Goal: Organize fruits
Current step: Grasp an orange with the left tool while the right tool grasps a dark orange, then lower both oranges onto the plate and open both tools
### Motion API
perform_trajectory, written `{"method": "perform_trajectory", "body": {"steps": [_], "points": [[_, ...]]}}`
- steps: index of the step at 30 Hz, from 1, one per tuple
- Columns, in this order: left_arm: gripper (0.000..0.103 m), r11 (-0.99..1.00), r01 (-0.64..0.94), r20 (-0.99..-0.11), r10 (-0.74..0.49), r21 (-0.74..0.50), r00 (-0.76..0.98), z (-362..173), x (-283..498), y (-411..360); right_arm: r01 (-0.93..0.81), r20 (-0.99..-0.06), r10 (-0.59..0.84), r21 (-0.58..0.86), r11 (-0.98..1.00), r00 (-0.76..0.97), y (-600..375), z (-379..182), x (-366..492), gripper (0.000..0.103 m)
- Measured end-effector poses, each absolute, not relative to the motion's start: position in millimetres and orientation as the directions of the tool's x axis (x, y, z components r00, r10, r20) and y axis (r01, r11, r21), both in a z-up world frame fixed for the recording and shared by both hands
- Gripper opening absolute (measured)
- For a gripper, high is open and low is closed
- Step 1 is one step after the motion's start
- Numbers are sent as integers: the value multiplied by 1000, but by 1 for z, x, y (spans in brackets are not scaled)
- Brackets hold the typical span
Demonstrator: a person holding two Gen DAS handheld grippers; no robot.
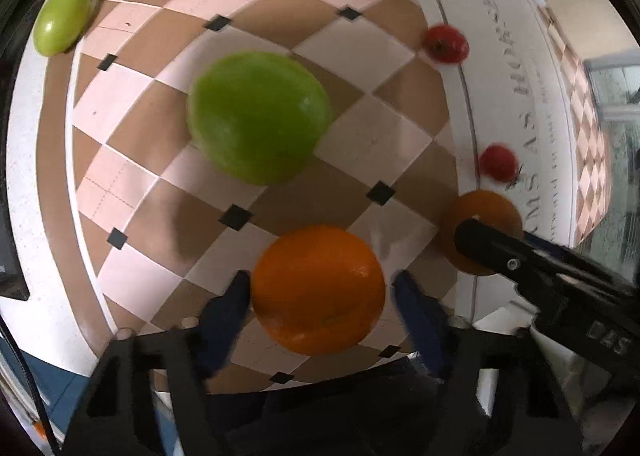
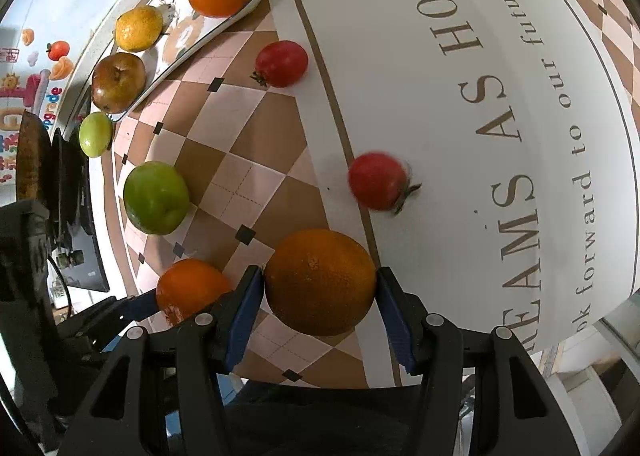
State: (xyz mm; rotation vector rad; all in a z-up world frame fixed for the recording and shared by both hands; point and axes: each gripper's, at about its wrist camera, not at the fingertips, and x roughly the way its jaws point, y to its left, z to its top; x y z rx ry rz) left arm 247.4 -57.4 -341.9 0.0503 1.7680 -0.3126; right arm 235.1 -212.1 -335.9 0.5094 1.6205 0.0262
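Two oranges were straddled | left gripper (image 1: pixel 322 288) barely touched its orange (image 1: pixel 318 290) | right gripper (image 2: pixel 320 288) pinched darker orange (image 2: pixel 320 282) | squeezing gently, lifting straight toward plate (image 2: pixel 224 22) was advised.

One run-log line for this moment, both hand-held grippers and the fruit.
left hand-held gripper: around orange, right pad apart | right hand-held gripper: shut on darker orange | plate: holds fruit

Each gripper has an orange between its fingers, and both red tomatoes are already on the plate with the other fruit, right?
Not quite. Both tomatoes lie on the tablecloth, off the plate, as the right wrist view shows. The oranges are as stated.
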Motion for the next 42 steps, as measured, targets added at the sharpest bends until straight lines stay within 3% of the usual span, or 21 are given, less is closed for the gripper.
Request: {"method": "perform_trajectory", "body": {"steps": [20, 36, 42], "points": [[63, 975, 144, -978, -145, -166, -150, -333, 259, -23, 222, -950, 310, 293, 930, -47, -191, -339, 247, 60], [63, 951, 120, -955, -292, -285, 46, -204, 336, 12, 146, -901, 404, 425, 893, 156, -184, -247, 325, 59], [63, 969, 81, -963, -242, -234, 117, -193, 404, 32, 123, -897, 407, 430, 895, 173, -165, -244, 404, 59]]}}
